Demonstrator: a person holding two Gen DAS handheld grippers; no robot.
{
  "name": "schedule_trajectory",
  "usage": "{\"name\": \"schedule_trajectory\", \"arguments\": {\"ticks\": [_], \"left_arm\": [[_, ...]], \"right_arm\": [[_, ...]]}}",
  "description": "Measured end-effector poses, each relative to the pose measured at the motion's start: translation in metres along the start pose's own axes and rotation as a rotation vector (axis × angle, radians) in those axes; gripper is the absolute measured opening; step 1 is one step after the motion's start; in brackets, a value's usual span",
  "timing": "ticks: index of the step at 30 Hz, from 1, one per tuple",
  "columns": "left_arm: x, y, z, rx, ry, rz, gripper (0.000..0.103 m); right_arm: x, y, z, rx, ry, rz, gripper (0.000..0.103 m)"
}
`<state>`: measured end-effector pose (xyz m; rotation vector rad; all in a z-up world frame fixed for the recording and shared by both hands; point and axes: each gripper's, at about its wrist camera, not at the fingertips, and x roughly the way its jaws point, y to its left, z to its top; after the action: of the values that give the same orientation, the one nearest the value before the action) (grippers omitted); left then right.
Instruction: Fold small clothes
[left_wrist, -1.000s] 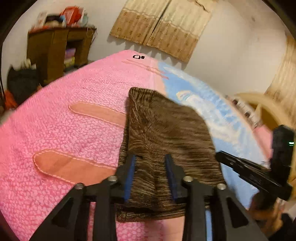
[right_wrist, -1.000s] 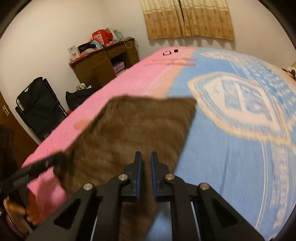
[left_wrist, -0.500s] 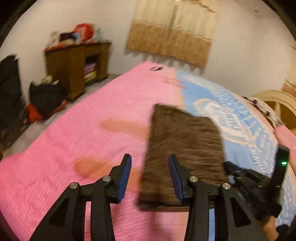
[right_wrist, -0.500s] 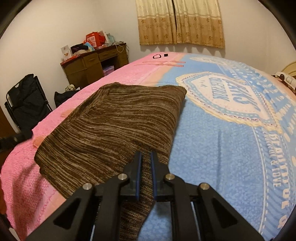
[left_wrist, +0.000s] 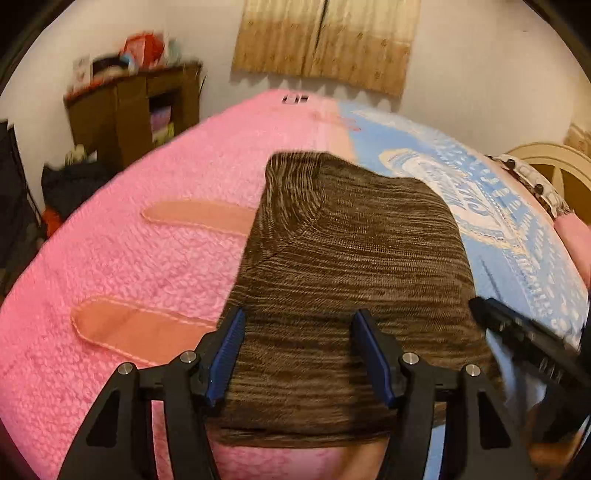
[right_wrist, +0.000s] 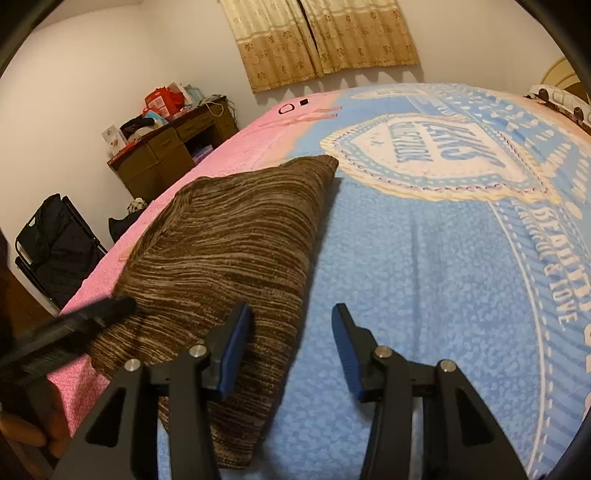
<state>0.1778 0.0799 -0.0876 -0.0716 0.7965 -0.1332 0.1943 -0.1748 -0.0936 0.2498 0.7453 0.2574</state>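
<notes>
While folded: one garment (left_wrist: 351, 280), two tongs.

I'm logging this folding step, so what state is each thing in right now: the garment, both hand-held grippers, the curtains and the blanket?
Brown knit garment: folded, lying flat on the bed, released.
Left hand-held gripper: jaws opening, pads clear of the garment beneath.
Right hand-held gripper: jaws opening over the garment's edge, gripping nothing.
Curtains: drawn shut.
Pink and blue blanket: spread smooth over the bed.
</notes>
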Motion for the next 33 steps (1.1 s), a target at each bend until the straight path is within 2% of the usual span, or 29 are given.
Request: {"name": "schedule_trajectory", "arguments": {"ticks": [2,3,7,10,12,15,17,19,21,28,31,33], "left_arm": [[0.001,-0.002,-0.008,0.056,0.028,0.1,0.063],[0.0,0.001,-0.014,0.055,0.041,0.111,0.067],[-0.017,0.026,-0.029,-0.046,0.036,0.054,0.07],[-0.032,0.04,-0.035,-0.057,0.04,0.082,0.071],[-0.044,0.054,-0.038,-0.086,0.029,0.099,0.075],[-0.055,0.079,-0.04,-0.129,0.033,0.213,0.075],[-0.059,0.091,-0.042,-0.154,0.033,0.243,0.075],[-0.061,0.095,-0.039,-0.193,0.022,0.214,0.075],[-0.063,0.09,-0.034,-0.213,-0.001,0.14,0.075],[-0.034,0.043,0.001,-0.169,0.02,-0.101,0.075],[-0.018,0.028,0.005,-0.17,0.067,-0.138,0.075],[-0.009,0.018,0.006,-0.143,0.092,-0.115,0.075]], "right_arm": [[0.0,0.001,0.0,-0.005,0.0,-0.003,0.05],[0.0,0.0,0.0,-0.004,0.0,-0.003,0.05],[0.0,-0.003,0.0,0.009,-0.001,0.007,0.05],[0.0,-0.005,0.0,0.017,0.0,0.003,0.054],[-0.001,-0.006,-0.001,0.022,0.0,0.007,0.054],[-0.002,-0.006,-0.001,0.028,-0.001,0.007,0.054],[-0.002,-0.007,-0.001,0.029,-0.001,0.007,0.054],[-0.002,-0.007,-0.001,0.026,-0.002,0.005,0.054],[-0.002,-0.008,-0.001,0.024,-0.002,0.004,0.054],[-0.002,-0.011,-0.002,0.049,0.003,0.012,0.059],[-0.002,-0.011,-0.002,0.05,0.003,0.013,0.059],[-0.002,-0.011,-0.002,0.051,0.004,0.015,0.059]]}}
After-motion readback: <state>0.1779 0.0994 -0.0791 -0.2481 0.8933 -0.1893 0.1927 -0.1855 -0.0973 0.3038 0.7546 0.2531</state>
